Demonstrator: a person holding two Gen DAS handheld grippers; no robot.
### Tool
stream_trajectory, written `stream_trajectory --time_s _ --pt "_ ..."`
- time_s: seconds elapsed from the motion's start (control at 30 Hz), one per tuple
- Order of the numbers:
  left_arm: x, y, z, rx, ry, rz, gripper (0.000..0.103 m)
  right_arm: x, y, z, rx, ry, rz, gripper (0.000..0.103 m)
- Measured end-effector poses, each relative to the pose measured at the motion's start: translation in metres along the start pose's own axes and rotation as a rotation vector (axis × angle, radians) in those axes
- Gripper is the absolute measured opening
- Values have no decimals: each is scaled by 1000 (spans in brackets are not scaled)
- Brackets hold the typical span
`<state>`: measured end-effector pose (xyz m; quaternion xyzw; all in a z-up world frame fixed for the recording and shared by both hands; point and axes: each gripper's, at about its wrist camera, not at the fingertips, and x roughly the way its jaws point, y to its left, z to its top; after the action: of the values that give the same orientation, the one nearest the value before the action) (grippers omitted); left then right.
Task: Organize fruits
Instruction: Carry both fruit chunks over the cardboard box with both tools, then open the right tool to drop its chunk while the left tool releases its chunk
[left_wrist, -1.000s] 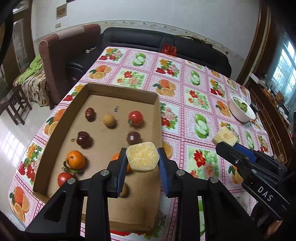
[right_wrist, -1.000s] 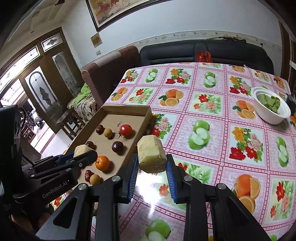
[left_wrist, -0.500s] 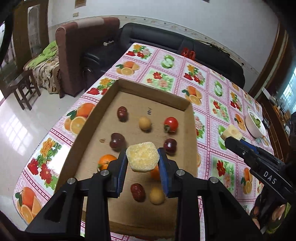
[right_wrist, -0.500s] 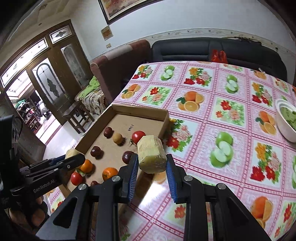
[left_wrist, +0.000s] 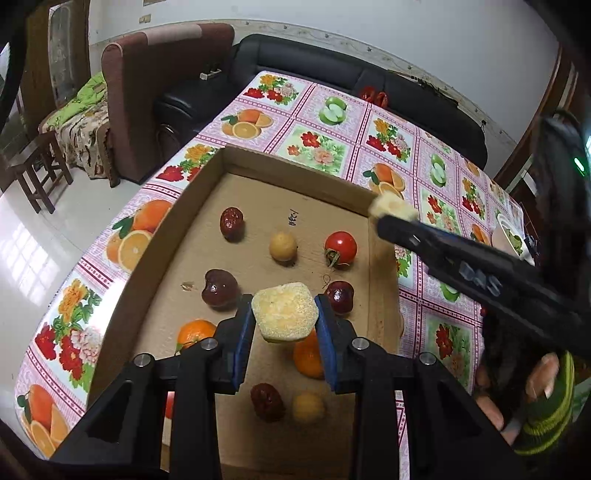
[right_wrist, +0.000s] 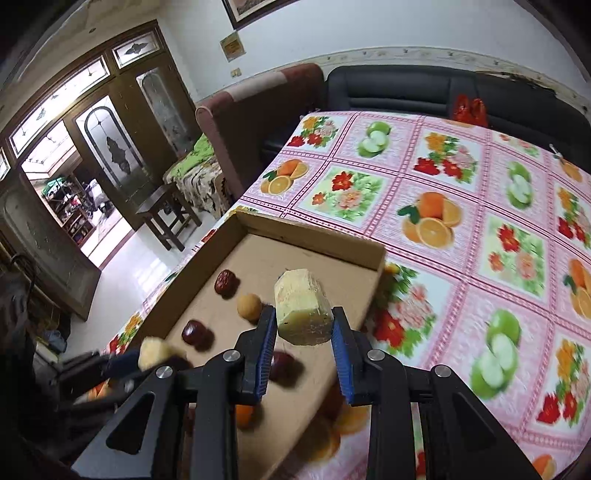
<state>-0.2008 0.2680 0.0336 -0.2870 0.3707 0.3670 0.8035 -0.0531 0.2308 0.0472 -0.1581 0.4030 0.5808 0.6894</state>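
The left claw (left_wrist: 284, 319) grips a yellow fruit chunk (left_wrist: 284, 316) above the cardboard tray (left_wrist: 295, 173). The right claw (right_wrist: 303, 326) clamps a pale peeled piece (right_wrist: 302, 312), perhaps sugarcane, near the tray's right wall.

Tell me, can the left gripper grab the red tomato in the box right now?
Probably not yet: the left gripper is shut on a yellow fruit chunk. The tomato itself lies uncovered in the cardboard box.

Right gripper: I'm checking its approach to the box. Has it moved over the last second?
Yes. The right gripper, shut on its pale chunk, has moved left, from over the tablecloth to above the cardboard box.
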Motion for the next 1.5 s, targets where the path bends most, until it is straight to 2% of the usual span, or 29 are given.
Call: stream_trajectory --time_s 0.33,0.67,1.3,1.43,1.5 --pt "22 5 5 -5 35 -9 30 65 8 30 -24 86 -13 30" --pt "47 8 -1 -7 89 1 30 103 13 33 -49 165 -53 30" --pt "57 8 -3 -7 109 11 30 113 11 34 -51 187 -54 32" --pt "56 6 -2 -6 112 28 42 109 10 34 -44 171 -57 32" --pt "55 5 -3 -2 113 28 42 106 10 34 -40 164 -61 42"
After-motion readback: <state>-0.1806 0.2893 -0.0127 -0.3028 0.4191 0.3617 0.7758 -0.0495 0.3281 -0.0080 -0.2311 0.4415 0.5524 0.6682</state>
